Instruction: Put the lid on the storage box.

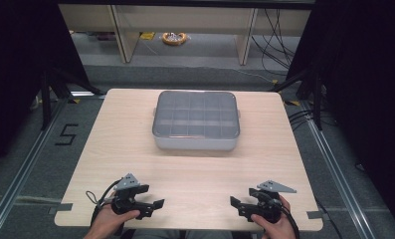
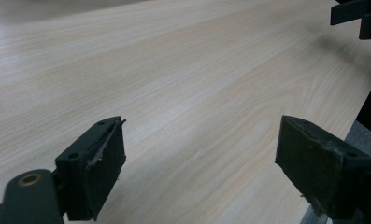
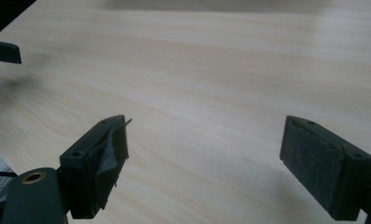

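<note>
high view: a pale wooden desk (image 1: 135, 144) fills the middle of the frame. on its upper centre sits a grey compartment box (image 1: 196, 120) with a clear lid, its inner dividers showing through; it lies flat, well apart from both grippers. at the lower left of the frame the left gripper (image 1: 155, 205) is held in a hand (image 1: 107, 223) near the desk's near edge, its black jaws pointing toward the frame's centre, a grey three-cornered plate on top and a cable trailing off to the left. at the lower right the right gripper (image 1: 236, 204) is held in the other hand (image 1: 274, 225), jaws pointing inward toward the left one. the two grippers face each other with bare desk between them, and neither touches the box.

left gripper view: the jaws of the left gripper (image 2: 199, 161) rise from the lower left and lower right of the frame, spread wide, with nothing between them but wood grain. the left pad's (image 2: 109, 161) lining is frayed at its top edge. at the upper right corner the dark jaw tips of the right gripper (image 2: 356, 16) show.

right gripper view: the right gripper (image 3: 204, 158) also stands wide, holding nothing, bare desk between its pads. a dark jaw tip of the left gripper (image 3: 3, 51) shows at the upper left edge.
</note>
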A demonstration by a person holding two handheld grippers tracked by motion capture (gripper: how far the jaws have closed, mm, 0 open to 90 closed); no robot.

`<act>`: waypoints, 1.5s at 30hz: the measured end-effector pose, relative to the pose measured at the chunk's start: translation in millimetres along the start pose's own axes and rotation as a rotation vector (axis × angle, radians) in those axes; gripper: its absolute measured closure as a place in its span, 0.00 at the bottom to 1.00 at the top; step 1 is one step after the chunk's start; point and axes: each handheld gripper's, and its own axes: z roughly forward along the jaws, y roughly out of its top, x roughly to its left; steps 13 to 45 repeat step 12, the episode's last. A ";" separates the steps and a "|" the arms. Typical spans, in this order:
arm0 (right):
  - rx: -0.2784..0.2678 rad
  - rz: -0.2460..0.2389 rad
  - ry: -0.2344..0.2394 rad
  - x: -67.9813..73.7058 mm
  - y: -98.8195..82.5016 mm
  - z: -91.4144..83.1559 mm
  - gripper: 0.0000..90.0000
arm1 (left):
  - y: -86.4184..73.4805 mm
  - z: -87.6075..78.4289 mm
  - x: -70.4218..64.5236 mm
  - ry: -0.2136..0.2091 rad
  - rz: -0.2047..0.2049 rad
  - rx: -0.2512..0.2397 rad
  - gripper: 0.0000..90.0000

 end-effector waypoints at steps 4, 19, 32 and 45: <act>0.015 -0.049 0.010 1.2 -6.5 0.9 0.18 | -2.1 1.3 -2.7 0.006 0.013 0.011 0.17; 0.039 -0.023 0.021 3.9 -8.6 0.8 0.19 | -2.3 2.9 2.0 0.015 -0.014 0.011 0.17; 0.039 -0.023 0.021 3.9 -8.6 0.8 0.19 | -2.3 2.9 2.0 0.015 -0.014 0.011 0.17; 0.039 -0.023 0.021 3.9 -8.6 0.8 0.19 | -2.3 2.9 2.0 0.015 -0.014 0.011 0.17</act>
